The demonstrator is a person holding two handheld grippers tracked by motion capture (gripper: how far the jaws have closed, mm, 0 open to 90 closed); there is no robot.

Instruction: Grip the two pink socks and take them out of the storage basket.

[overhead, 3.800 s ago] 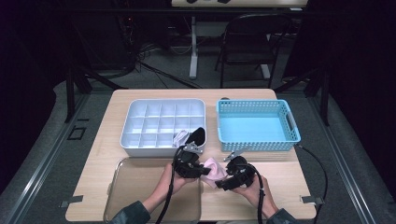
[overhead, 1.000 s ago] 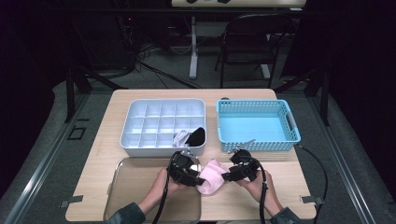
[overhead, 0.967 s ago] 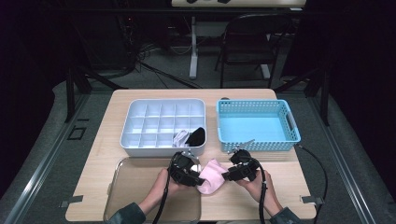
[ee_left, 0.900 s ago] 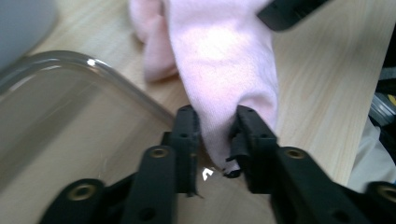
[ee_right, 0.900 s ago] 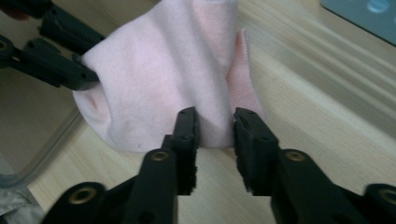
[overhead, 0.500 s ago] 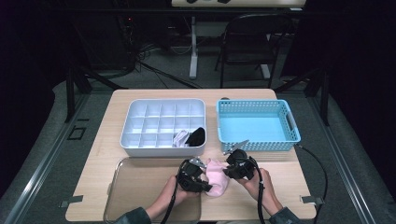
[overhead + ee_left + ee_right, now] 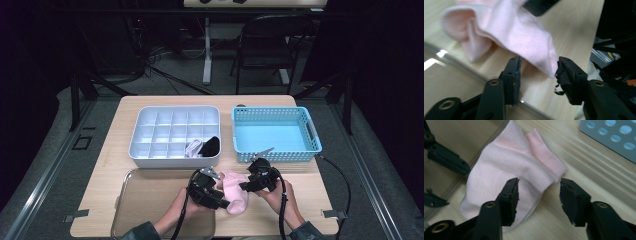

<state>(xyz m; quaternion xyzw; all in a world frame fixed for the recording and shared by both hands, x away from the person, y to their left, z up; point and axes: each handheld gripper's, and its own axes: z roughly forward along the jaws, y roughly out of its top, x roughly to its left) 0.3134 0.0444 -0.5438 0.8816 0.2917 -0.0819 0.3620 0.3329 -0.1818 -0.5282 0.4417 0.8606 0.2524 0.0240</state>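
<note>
Item: pink sock (image 7: 234,192). It lies crumpled on the wooden table (image 7: 320,200), between your two grippers, just right of the clear tray (image 7: 145,200) and in front of the white divided organizer (image 7: 172,132).

Your left gripper (image 7: 537,72): jaws partly apart, having just been opening. One end of the sock hangs between them and brushes the right-hand pad (image 7: 564,72), but the pads do not clamp it.

Your right gripper (image 7: 537,195): jaws likewise partly apart, just opened wider. They straddle the edge of the sock below its ribbed cuff (image 7: 546,161); nothing is pinched.

Also on the table: a blue perforated basket (image 7: 275,131) to the right of the organizer. One front compartment of the organizer holds a black sock (image 7: 211,146) beside a white sock (image 7: 194,148).
</note>
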